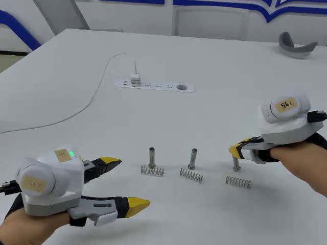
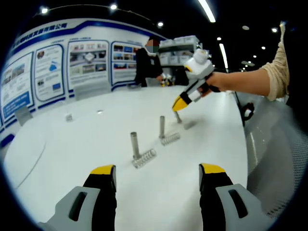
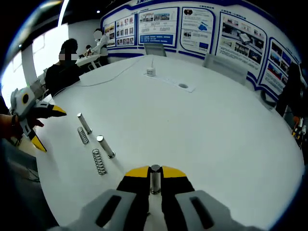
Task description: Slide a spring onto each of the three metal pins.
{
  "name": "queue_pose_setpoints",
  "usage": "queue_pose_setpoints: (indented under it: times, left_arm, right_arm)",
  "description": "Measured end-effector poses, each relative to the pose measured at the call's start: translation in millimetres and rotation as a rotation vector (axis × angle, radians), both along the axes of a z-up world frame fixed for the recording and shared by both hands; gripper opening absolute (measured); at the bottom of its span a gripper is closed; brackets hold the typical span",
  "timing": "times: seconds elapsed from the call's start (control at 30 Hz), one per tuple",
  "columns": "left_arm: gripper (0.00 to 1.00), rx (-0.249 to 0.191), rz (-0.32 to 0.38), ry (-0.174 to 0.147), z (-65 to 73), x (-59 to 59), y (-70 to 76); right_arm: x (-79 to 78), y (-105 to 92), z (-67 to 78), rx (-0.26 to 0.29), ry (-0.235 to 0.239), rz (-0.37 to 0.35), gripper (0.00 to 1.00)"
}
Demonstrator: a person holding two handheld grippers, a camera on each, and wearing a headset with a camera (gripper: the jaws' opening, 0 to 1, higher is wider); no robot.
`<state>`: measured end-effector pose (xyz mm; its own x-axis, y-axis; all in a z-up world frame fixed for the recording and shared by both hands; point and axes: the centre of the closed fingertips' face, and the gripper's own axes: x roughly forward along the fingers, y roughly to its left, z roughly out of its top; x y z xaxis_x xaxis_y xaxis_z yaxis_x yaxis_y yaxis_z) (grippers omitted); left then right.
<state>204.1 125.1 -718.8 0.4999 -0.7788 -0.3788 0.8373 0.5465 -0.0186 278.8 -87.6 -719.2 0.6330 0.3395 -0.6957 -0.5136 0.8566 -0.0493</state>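
In the head view, three metal pins stand upright in a row across the lower middle of the frame on the white counter [image 1: 168, 117]: the left pin [image 1: 152, 156], the middle pin [image 1: 193, 158] and the right pin [image 1: 236, 165]. A spring lies flat on the counter just below each one in the frame: the left spring [image 1: 152, 171] close against its pin's foot, the middle spring [image 1: 191, 175] just beside its pin, and the right spring [image 1: 238, 181] a little apart from its own. None of the springs sits on a pin. The right tongs [image 1: 236, 150] reach in from the right edge of the frame, and their yellow tips meet at the top of the right pin. In the right gripper view the two jaws are drawn narrow around that pin's upper end, which stands between them at the bottom centre. The left tongs [image 1: 124, 182] hover at the lower left of the head view with their jaws spread wide and nothing between them. They stay well short of the left pin and point toward the row. The left gripper view shows the same wide gap at the bottom of the frame, with the pins and springs beyond it in the middle. A white power strip [image 1: 154, 85] lies in the upper middle of the head view, and its cable [image 1: 97, 92] curves away toward the left edge.
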Motion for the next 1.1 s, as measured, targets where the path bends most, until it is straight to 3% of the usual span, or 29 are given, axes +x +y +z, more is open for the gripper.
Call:
queue_pose_setpoints:
  times: [1.1]
  left_arm:
    - [0.71, 0.005, -0.011, -0.003, 1.7, -3.5, -2.0]
  right_arm:
    - [-18.2, -9.7, -0.5, -0.008, 0.001, 0.005, 0.09]
